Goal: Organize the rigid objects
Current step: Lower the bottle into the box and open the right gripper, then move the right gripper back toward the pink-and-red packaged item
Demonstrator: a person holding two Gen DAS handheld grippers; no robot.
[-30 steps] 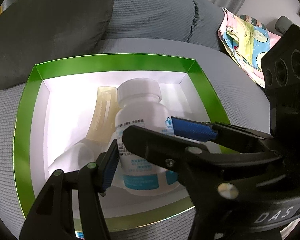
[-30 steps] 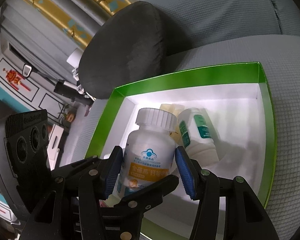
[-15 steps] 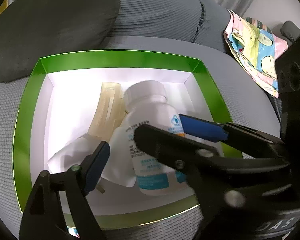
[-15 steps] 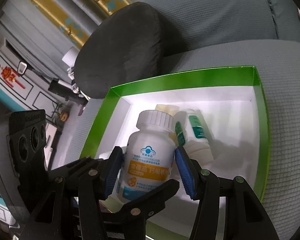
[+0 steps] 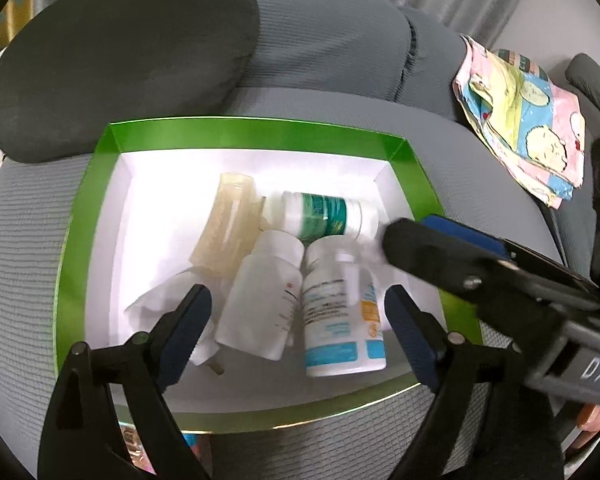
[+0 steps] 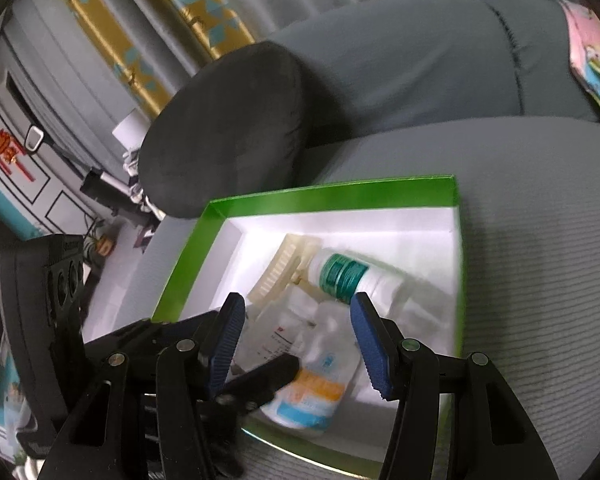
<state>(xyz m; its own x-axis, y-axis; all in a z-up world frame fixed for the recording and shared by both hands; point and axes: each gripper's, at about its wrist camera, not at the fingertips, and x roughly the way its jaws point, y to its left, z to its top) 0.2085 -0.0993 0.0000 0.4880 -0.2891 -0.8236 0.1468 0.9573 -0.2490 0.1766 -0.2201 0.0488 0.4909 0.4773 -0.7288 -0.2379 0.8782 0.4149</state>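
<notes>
The green-rimmed white box (image 5: 88, 216) sits on the grey sofa seat (image 5: 480, 184). Inside lie 3 white bottles: a green-labelled bottle (image 5: 324, 216) at the back, a plain white bottle (image 5: 264, 304) and a blue-and-orange-labelled bottle (image 5: 340, 320) side by side, beside a cream brush (image 5: 228, 236). The left gripper (image 5: 298, 312) has just been opening; its jaws stand wide, pressing nothing. The right gripper (image 6: 296, 344) hangs above the box, jaws apart and empty.

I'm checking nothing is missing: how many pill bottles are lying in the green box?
3, all lying down in the green box: the green-labelled bottle toward the back, the plain white bottle in the middle, the orange-and-blue-labelled bottle beside it. None looks hidden.
</notes>
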